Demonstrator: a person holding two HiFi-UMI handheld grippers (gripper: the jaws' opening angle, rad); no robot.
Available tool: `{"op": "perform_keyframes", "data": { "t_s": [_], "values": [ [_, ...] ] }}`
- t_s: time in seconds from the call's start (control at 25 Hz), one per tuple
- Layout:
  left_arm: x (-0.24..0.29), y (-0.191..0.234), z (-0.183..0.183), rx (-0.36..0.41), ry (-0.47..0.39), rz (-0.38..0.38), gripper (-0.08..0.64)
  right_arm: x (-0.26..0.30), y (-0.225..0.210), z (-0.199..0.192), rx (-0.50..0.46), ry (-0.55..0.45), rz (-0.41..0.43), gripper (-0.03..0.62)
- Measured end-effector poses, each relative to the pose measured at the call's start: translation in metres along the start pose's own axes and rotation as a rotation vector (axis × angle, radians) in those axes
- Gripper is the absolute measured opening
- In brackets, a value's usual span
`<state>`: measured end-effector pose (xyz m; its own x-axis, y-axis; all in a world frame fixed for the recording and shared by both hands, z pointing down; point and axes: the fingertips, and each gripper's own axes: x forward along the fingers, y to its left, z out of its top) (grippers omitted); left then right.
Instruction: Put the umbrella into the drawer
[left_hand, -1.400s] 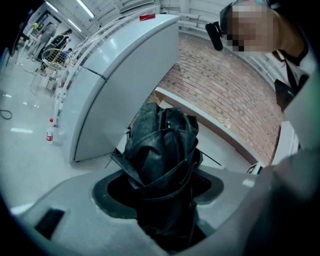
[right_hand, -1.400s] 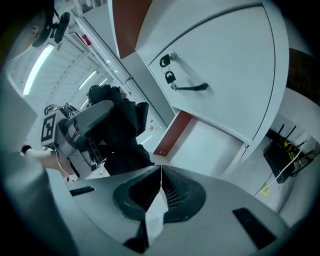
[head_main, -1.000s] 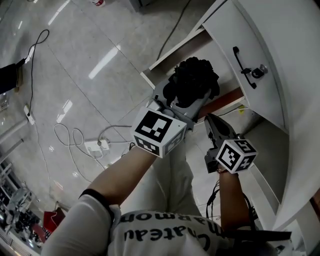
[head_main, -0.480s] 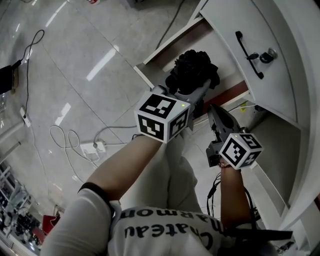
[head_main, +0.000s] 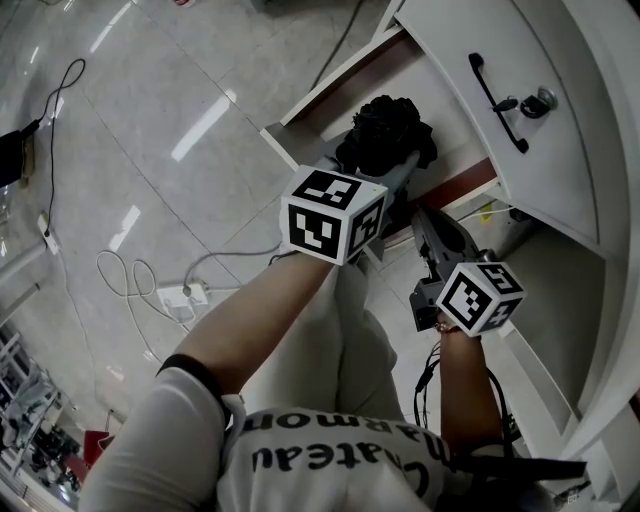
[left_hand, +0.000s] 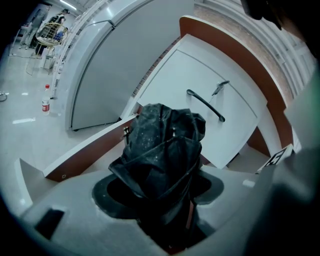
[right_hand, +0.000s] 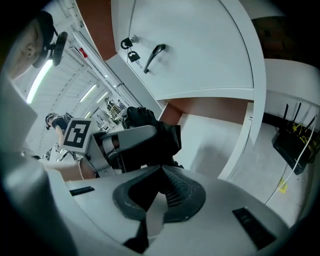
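A folded black umbrella (head_main: 388, 135) sticks out from my left gripper (head_main: 385, 172), whose jaws are shut on its lower part. It hangs over the open white drawer (head_main: 318, 97) with the brown inside. In the left gripper view the umbrella (left_hand: 162, 157) fills the space between the jaws of the left gripper (left_hand: 165, 200), with the drawer rim (left_hand: 85, 145) beyond it. My right gripper (head_main: 424, 222) sits just right of the left one, shut and empty. In the right gripper view the right gripper's (right_hand: 160, 170) pads meet, and the umbrella (right_hand: 152, 132) is ahead of them.
A white cabinet door (head_main: 520, 150) with a black handle (head_main: 493, 88) and keys (head_main: 540, 101) stands right of the drawer. White cables and a power strip (head_main: 185, 296) lie on the tiled floor at left. A black box with yellow wires (right_hand: 295, 142) sits low at right.
My left gripper has sunk with the umbrella toward the open drawer and rolled a little. The right gripper has stayed almost where it was.
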<state>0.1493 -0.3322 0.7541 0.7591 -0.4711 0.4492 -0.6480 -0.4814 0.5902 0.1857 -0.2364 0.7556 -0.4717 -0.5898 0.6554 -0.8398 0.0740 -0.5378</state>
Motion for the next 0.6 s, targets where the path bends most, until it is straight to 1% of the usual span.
{"op": "perform_keyframes", "data": {
  "t_s": [0.08, 0.28, 0.44, 0.6],
  "values": [
    [0.003, 0.003, -0.001, 0.002, -0.003, 0.0, 0.276, 0.002, 0.0, 0.003, -0.003, -0.008, 0.001, 0.014],
    [0.013, 0.01, -0.008, -0.029, 0.007, 0.001, 0.278, 0.005, -0.004, 0.01, -0.013, -0.025, 0.004, 0.014],
    [0.021, 0.01, -0.008, -0.03, 0.015, -0.011, 0.278, 0.006, -0.007, 0.013, -0.011, -0.04, 0.0, 0.014],
    [0.029, 0.015, -0.006, -0.049, 0.001, -0.017, 0.278, 0.007, -0.01, 0.015, -0.011, -0.055, 0.01, 0.014]
  ]
}}
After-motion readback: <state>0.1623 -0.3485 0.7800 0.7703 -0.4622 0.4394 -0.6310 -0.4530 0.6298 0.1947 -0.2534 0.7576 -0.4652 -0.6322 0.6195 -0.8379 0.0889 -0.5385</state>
